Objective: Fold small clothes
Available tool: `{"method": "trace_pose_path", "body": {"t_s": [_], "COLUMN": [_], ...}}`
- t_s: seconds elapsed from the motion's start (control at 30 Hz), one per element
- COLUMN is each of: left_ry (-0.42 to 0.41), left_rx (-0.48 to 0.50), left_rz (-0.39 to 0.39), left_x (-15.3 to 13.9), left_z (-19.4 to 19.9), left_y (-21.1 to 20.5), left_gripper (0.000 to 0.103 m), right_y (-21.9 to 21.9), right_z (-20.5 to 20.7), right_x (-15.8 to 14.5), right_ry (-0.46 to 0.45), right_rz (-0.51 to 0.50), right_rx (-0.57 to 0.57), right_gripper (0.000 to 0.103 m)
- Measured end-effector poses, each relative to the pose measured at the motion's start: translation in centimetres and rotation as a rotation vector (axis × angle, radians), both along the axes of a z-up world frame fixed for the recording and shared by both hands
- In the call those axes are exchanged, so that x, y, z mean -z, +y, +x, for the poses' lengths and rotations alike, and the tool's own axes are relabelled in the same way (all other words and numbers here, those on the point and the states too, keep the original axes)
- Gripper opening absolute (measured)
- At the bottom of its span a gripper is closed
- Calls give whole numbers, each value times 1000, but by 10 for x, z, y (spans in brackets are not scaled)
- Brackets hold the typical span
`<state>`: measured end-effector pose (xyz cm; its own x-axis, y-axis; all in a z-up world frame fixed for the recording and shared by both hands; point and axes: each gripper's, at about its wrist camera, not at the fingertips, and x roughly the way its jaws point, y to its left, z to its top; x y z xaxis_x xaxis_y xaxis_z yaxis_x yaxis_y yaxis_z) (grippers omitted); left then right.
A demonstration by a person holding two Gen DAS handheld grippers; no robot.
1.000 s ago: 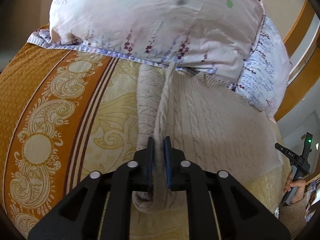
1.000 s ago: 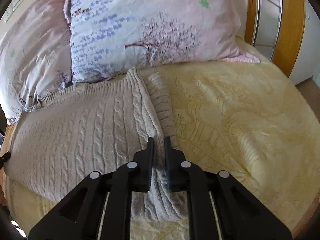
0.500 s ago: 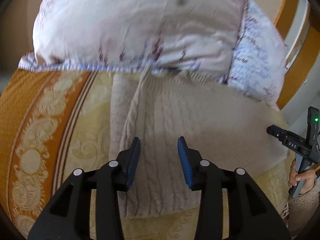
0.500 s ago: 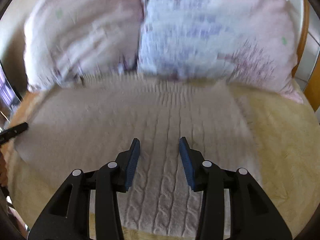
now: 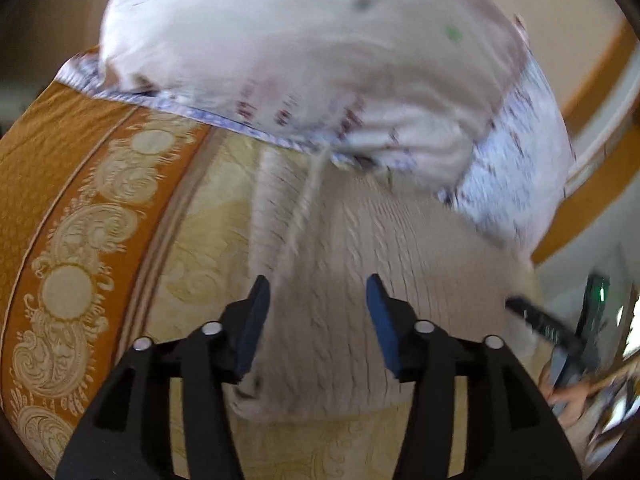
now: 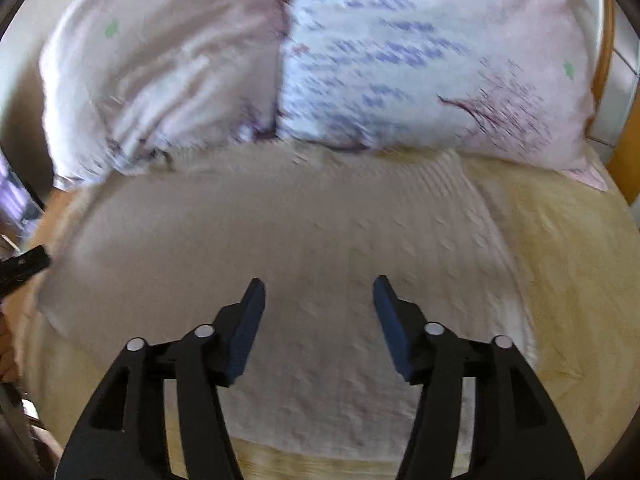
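A cream cable-knit sweater (image 5: 360, 248) lies flat on the bed, its sides folded in; in the right wrist view the sweater (image 6: 280, 240) fills the middle. My left gripper (image 5: 318, 284) hovers over the sweater's folded left edge, jaws opening, nothing pressed between the blue pads. Over the sweater's middle my right gripper (image 6: 318, 286) hangs, its jaws also opening and holding nothing. The right gripper also shows at the left wrist view's right edge (image 5: 536, 320), with a hand (image 5: 568, 396) on it.
Two floral pillows (image 6: 360, 60) lie against the sweater's far edge. The yellow bedspread (image 6: 560, 260) has an orange paisley border (image 5: 68, 240) on the left. A wooden bed frame (image 5: 592, 184) rises at the right.
Both grippers have let go of the sweater's folded edges and spread their jaws. The right gripper has swung left from the sweater's right edge to over its middle.
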<state>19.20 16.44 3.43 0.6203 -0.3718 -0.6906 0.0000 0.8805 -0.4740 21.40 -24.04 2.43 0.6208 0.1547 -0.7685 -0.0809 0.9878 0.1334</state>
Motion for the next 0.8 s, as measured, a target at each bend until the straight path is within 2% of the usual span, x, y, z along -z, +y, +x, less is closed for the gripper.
{"method": "trace_pose_path", "body": {"t_s": [0.1, 0.2, 0.3, 0.8], "left_ry": [39, 70, 87, 112], "left_rx": [-47, -78, -102, -88], "left_rz": [-49, -93, -73, -108], "left_x": [4, 10, 14, 28], "left_z": [14, 24, 32, 52], "left_y": [11, 16, 15, 3], "left_gripper": [55, 57, 59, 58], "right_y": [24, 43, 51, 61], "right_z": [0, 5, 8, 8], "right_x": [-5, -3, 3, 22], "right_ry": [-35, -37, -32, -16], "right_rz": [-27, -37, -55, -103], "right_rx": [-36, -65, -64, -84], "right_gripper": [69, 69, 69, 73]}}
